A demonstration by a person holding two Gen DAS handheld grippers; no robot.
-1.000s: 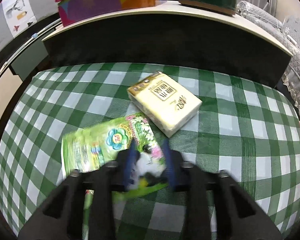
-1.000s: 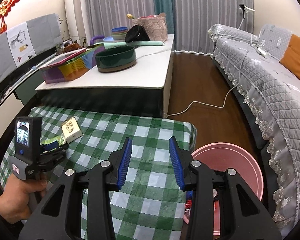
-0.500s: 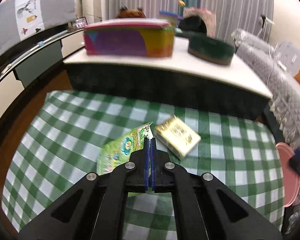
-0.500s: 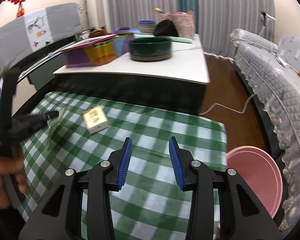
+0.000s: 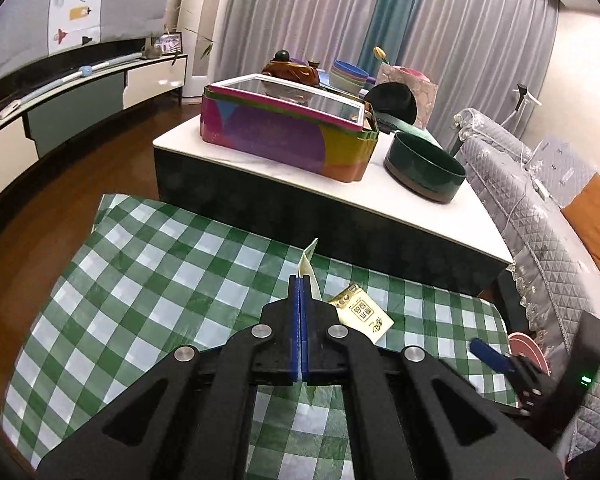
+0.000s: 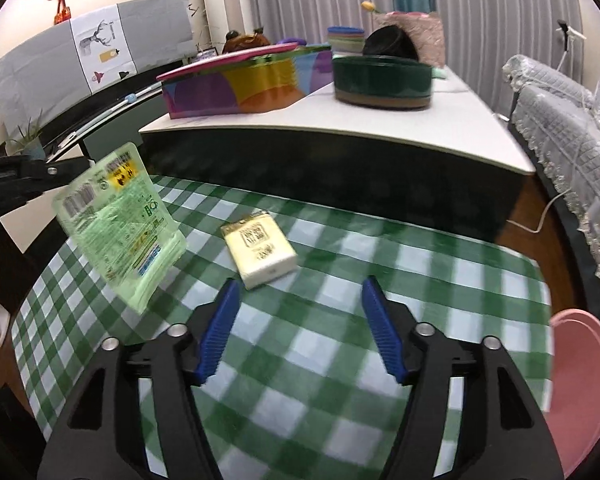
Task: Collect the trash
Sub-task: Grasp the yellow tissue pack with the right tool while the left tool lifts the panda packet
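Currently, the left gripper [image 5: 300, 280] has its blue pads fully closed on the green wrapper [image 6: 120, 228], a flat printed plastic pouch. In the left wrist view only a thin pale edge of the wrapper [image 5: 310, 264] projects beyond the closed pads. In the right wrist view the wrapper hangs clear above the checked tablecloth [image 6: 320, 360], to the left of the tissue pack [image 6: 260, 254], with its barcoded side visible. The left gripper [image 6: 28, 176] enters that view from the left edge.

The right gripper [image 6: 300, 300] has nothing between its pads, and its jaws are opening. It hovers over the checked tablecloth, with the tissue pack just beyond its left pad.

The tissue pack, a cream-coloured rectangular packet, lies flat on the checked tablecloth, near the side that faces the white coffee table [image 6: 420, 112]. It is untouched by either gripper.

The pink bin [image 6: 580, 380] stands off the right edge of the checked tablecloth, beside the grey quilted sofa [image 6: 572, 128]. The white coffee table carries a multicoloured box [image 6: 244, 84] and a dark green bowl [image 6: 384, 76].
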